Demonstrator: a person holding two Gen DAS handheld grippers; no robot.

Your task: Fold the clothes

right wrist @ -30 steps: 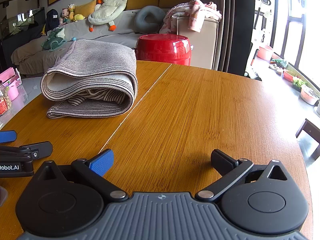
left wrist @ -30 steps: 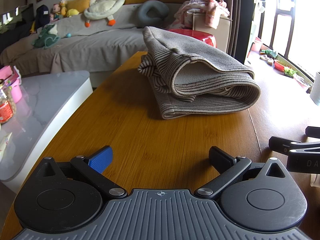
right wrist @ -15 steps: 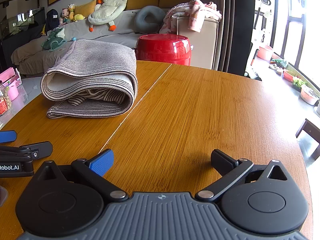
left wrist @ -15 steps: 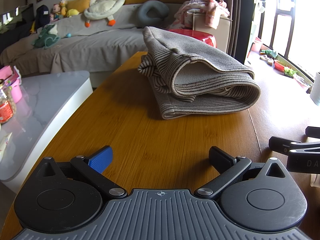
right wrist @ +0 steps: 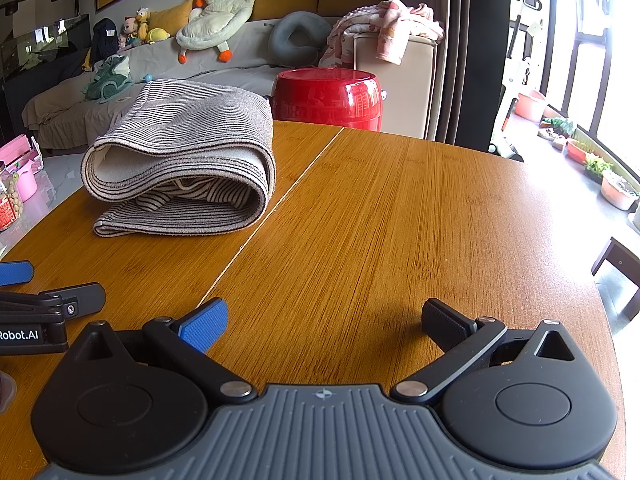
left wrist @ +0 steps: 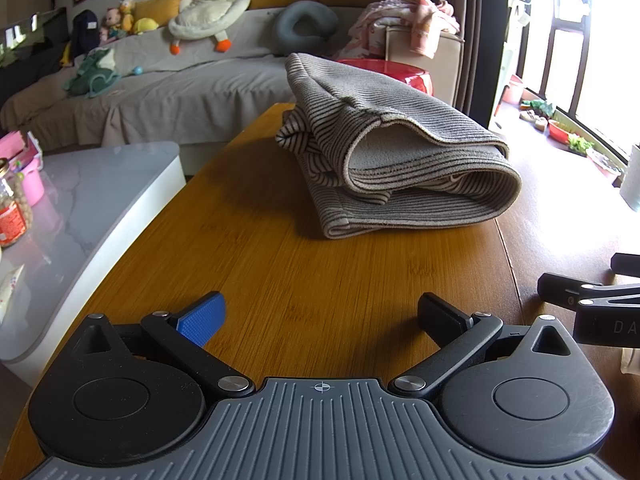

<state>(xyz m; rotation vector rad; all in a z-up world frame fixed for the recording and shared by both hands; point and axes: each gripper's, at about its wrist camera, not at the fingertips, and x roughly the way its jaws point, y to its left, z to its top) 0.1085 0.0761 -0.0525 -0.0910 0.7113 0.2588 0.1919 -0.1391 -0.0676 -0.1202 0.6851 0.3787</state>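
A grey striped garment (left wrist: 396, 160) lies folded in a thick bundle on the wooden table (left wrist: 304, 280); it also shows in the right wrist view (right wrist: 180, 160), at the far left. My left gripper (left wrist: 320, 314) is open and empty, low over the table, well short of the garment. My right gripper (right wrist: 324, 322) is open and empty over bare wood to the right of the garment. Each gripper's fingers show at the edge of the other's view: the right gripper's fingers (left wrist: 572, 292), the left gripper's fingers (right wrist: 76, 300).
A red round stool (right wrist: 328, 98) stands behind the table's far edge. A grey marble side table (left wrist: 72, 216) with a jar (left wrist: 12, 216) and pink containers is at the left. A sofa with plush toys is behind. A seam (right wrist: 280, 204) runs across the tabletop.
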